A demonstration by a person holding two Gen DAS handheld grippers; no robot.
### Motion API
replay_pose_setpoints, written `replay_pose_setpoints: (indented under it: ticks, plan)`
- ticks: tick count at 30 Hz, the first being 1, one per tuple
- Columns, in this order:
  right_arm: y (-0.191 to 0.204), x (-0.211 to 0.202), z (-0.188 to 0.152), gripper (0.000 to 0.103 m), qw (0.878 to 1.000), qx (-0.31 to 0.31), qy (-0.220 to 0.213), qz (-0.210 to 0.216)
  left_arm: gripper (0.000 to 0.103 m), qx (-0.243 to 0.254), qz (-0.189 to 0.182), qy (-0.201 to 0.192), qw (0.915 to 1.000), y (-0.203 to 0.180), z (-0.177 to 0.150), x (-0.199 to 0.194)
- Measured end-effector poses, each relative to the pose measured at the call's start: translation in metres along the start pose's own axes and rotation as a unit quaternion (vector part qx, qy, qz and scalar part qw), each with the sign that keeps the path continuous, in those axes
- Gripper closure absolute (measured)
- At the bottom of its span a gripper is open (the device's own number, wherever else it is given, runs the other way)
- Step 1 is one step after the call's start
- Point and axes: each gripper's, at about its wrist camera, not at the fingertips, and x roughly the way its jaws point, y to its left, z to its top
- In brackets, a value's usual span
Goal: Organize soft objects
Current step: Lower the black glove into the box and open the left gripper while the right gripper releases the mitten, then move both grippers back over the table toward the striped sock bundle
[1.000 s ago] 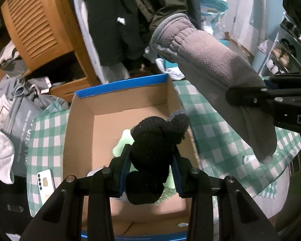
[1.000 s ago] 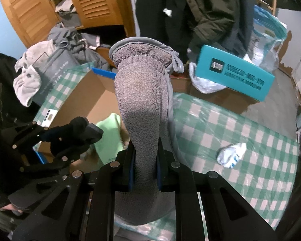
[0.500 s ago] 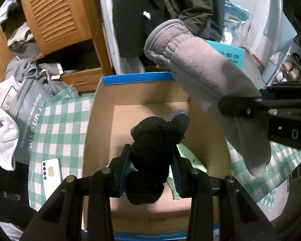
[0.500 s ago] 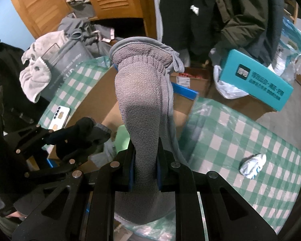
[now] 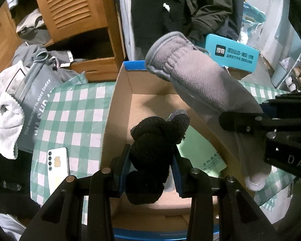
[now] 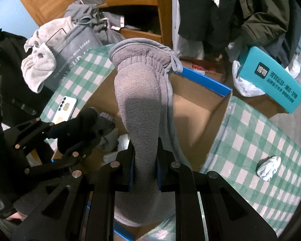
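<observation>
My left gripper (image 5: 150, 162) is shut on a bundled black sock (image 5: 152, 150), held over the open cardboard box (image 5: 118, 104) with a blue rim. A long grey fleece sock (image 6: 142, 108) stands up from my right gripper (image 6: 144, 164), which is shut on its lower part. From the left wrist view the grey fleece sock (image 5: 202, 84) slants across the box's right wall, gripped by the right gripper (image 5: 258, 116). In the right wrist view the left gripper (image 6: 70, 132) with the black sock (image 6: 84, 126) hangs over the box's left side. A light green item (image 5: 200, 152) lies inside the box.
The box sits on a green-checked tablecloth (image 5: 74, 108). A white phone (image 5: 59, 166) lies left of the box. A crumpled white sock (image 6: 269, 167) lies on the cloth at right. A teal box (image 6: 275, 80), a grey bag (image 5: 34, 94) and piled clothes crowd the far side.
Both grippers have shifted, so the box now lies more to the right in the left wrist view and more beneath both socks. Both grips are unchanged.
</observation>
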Motion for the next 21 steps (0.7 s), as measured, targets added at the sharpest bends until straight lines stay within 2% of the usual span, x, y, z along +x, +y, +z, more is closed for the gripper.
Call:
replay_pose_setpoints:
  ticks: [2, 4, 5, 9, 15, 21]
  plan:
    - [0.001, 0.004, 0.0, 0.087, 1.0, 0.002, 0.003, 0.003, 0.064, -0.005, 0.0, 0.001, 1.0, 0.002, -0.001, 0.001]
    - [0.001, 0.006, -0.001, 0.078, 1.0, 0.0, 0.005, 0.008, 0.061, -0.007, 0.002, 0.004, 1.0, 0.002, -0.001, 0.002]
    - [0.002, 0.006, -0.002, 0.078, 1.0, -0.003, 0.003, 0.006, 0.059, -0.008, 0.003, 0.005, 0.9999, 0.004, -0.001, 0.002]
    - [0.003, 0.004, -0.002, 0.054, 1.0, -0.004, -0.006, 0.001, 0.047, -0.015, 0.008, 0.003, 0.9999, 0.006, 0.0, 0.002]
    - [-0.01, -0.004, -0.003, 0.051, 1.0, 0.014, -0.012, -0.006, 0.04, -0.012, 0.005, 0.0, 0.9999, 0.003, 0.0, 0.0]
    - [-0.026, -0.011, -0.013, 0.046, 0.999, 0.026, -0.015, -0.019, 0.039, 0.001, -0.005, -0.002, 1.0, -0.012, 0.003, -0.001]
